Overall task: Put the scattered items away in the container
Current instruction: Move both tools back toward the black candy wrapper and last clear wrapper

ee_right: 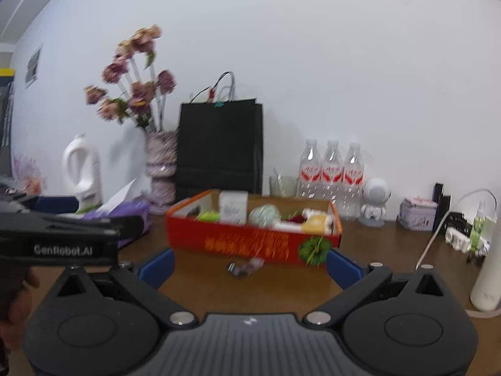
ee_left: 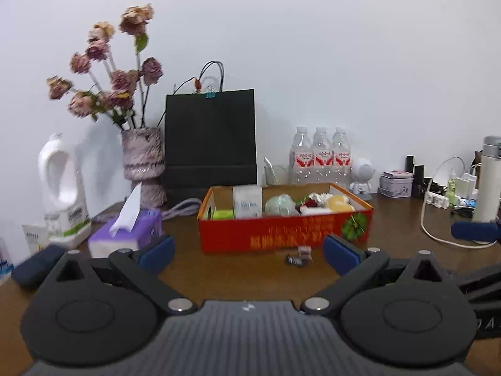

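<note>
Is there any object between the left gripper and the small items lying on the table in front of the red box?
Nothing visible is in the way. The small items lie on bare table ahead of the left gripper, whose jaws stand open and empty. The red box stands just behind them.

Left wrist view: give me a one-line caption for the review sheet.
Open left gripper faces the filled red box, small loose items lying on the table before it.

Printed cardboard box [ee_left: 281,235] on a smooth brown wooden table [ee_left: 250,279].
</note>
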A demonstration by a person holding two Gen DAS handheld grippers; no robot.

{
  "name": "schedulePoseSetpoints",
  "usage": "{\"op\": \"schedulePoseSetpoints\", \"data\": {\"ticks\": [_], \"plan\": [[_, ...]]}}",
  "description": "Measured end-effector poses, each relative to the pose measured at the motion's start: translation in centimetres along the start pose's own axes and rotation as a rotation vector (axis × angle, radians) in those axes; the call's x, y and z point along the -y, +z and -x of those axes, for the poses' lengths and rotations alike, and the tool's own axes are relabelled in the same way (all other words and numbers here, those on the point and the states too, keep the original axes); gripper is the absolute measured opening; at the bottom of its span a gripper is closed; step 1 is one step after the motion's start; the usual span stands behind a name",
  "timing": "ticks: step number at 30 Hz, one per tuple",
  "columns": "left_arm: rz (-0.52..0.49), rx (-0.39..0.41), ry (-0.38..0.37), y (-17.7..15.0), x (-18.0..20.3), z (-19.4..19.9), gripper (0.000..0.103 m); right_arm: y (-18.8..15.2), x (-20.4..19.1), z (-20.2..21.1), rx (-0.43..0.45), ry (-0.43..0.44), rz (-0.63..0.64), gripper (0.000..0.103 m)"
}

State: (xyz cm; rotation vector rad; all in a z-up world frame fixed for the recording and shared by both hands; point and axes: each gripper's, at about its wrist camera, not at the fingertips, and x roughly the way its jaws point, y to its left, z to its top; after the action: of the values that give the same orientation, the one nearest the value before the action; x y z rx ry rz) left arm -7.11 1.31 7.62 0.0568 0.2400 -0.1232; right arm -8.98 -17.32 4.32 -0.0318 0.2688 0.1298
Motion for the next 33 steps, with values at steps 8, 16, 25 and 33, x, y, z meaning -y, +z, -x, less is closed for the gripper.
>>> {"op": "schedulePoseSetpoints", "data": {"ticks": [8,16,25,33], "plan": [[-0.035,-0.061,0.043,-4.0,0.6,3.6,0.103,-5.1,-3.1,5.1,-0.086,0.092,0.076,0.103],[-0.025,-0.117,0.000,-3.7,-0.2,0.2,0.103,-6.4,-1.7,4.1,-0.206,0.173,-0.033,0.103],[0.004,-0.241,-0.040,-2.2,-1.2,-8.9,0.103,-3.0,4.1,-6.0,-0.330,0.113,-0.185,0.067],[-0.005,-0.271,-0.110,-1.6,-2.0,-13.0,0.103,0.8,3.5,-23.5,-0.431,0.106,-0.195,0.028]]}}
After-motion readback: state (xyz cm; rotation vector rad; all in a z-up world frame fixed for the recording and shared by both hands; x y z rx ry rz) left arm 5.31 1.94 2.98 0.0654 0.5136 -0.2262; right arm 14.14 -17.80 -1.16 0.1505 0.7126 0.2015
